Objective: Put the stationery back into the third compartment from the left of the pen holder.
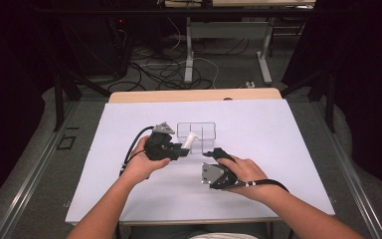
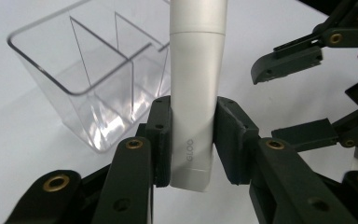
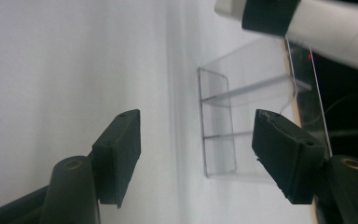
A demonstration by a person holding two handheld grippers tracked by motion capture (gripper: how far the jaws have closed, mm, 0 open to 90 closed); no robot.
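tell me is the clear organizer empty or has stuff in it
Empty. The clear organizer shows bare dividers and nothing in its compartments; the white tube is outside it, clamped in the left tool.

A white tube (image 2: 193,93) marked "GLOO" stands nearly upright, clamped near its flat crimped end, just beside a clear organizer (image 1: 196,131). The organizer, split into compartments, sits upright on the white table (image 1: 278,149).

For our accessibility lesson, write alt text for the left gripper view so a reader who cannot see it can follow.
The left gripper clamps a white tube upright between its black jaws, above a white table. A clear plastic box with dividers stands just behind and to the left, and the right gripper waits open at the right edge.
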